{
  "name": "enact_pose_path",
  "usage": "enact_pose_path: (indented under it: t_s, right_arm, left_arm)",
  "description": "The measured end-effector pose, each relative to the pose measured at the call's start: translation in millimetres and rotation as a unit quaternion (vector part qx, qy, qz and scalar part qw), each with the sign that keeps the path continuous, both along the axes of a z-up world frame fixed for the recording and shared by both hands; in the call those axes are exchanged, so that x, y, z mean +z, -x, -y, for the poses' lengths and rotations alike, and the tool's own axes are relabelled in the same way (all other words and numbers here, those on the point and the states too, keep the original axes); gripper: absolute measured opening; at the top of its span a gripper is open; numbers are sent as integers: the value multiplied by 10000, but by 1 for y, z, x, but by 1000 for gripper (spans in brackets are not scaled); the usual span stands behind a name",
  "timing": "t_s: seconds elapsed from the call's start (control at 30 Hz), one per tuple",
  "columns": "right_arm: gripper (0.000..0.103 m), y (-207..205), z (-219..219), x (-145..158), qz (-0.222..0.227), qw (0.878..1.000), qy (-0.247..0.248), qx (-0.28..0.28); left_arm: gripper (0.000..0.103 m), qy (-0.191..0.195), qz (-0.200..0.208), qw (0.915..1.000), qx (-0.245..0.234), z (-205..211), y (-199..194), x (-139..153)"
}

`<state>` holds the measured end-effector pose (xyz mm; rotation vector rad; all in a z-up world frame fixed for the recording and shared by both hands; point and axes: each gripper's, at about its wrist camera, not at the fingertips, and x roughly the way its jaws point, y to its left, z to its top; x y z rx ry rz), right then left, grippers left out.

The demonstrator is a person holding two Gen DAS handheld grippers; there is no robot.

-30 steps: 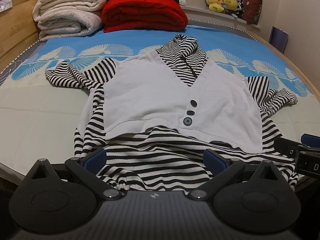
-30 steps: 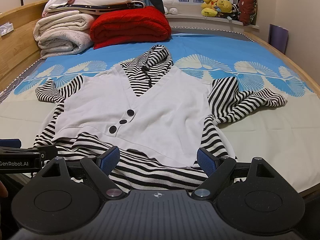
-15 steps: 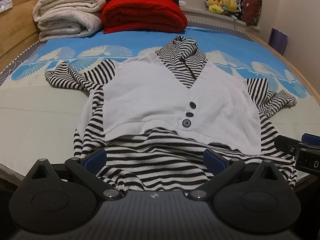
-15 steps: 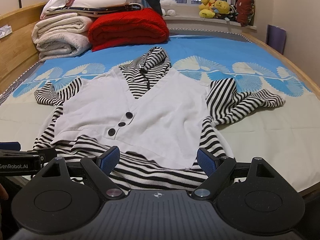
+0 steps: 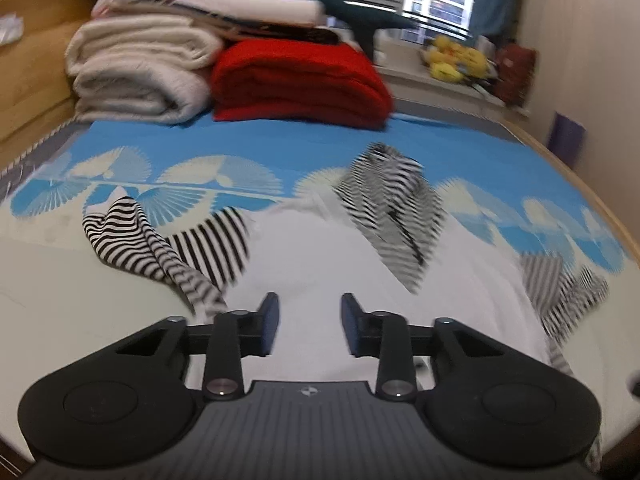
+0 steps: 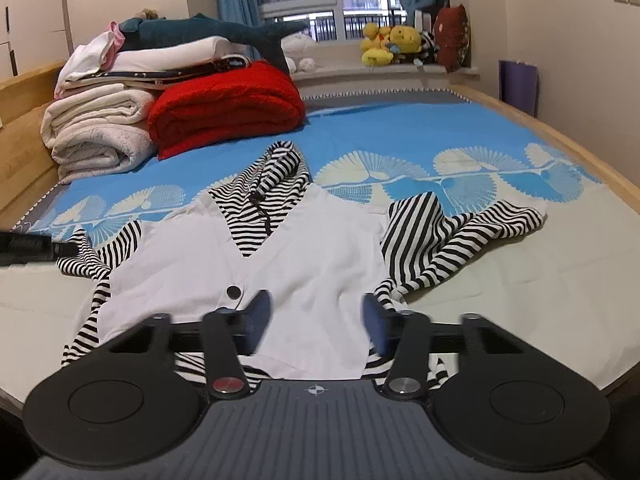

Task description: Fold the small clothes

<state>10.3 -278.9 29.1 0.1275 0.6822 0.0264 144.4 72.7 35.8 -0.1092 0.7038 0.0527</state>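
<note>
The striped hoodie (image 6: 256, 264) lies spread flat on the bed (image 6: 520, 280), but both grippers, wide open a second ago, are now closing: left gripper (image 5: 308, 326) and right gripper (image 6: 316, 322) over the white front, nothing pinched yet. Looks like the first fold's starting.

Both views look forward and downward along their own tongs, low and close over the near edge of the bed (image 6: 500, 300). The left wrist view sits beyond its left gripper (image 5: 308, 330), facing the striped hooded top (image 5: 320, 280) and its sleeve ahead-left, blurred. The right wrist view looks past the right gripper (image 6: 316, 320) at the same top (image 6: 312, 264). Both share the top, the red blanket (image 5: 300, 80) (image 6: 228, 108) and folded bedding far ahead-left
</note>
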Motion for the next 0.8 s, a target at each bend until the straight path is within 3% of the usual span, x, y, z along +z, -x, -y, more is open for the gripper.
enact_pose_path:
  t_s: [0.07, 0.2, 0.37, 0.43, 0.53, 0.63, 0.8]
  right_arm:
    - [41, -14, 1, 7, -93, 9999, 44, 110]
    - [41, -64, -11, 17, -215, 9960, 209, 843]
    - [41, -136, -38, 20, -38, 9872, 368, 1554]
    - [41, -166, -51, 11, 3, 9845, 416, 1703]
    - [41, -199, -64, -9, 85, 9856, 370, 1648]
    - [41, -214, -73, -34, -300, 9891, 391, 1388]
    - [41, -220, -86, -48, -562, 9812, 401, 1800]
  left_arm:
    - [30, 30, -55, 9995, 316, -23, -33, -5]
    - [31, 190, -259, 9930, 1134, -77, -95, -29]
    - [32, -33, -499, 9842, 1698, -124, -147, -60]
    - [34, -110, -444, 9827, 1795, -138, -163, -68]
    - [46, -441, -489, 9795, 1903, -153, -187, -86]
    - [55, -492, -562, 9729, 2189, -175, -209, -103]
    - [57, -472, -653, 9672, 2410, -208, -243, -122]
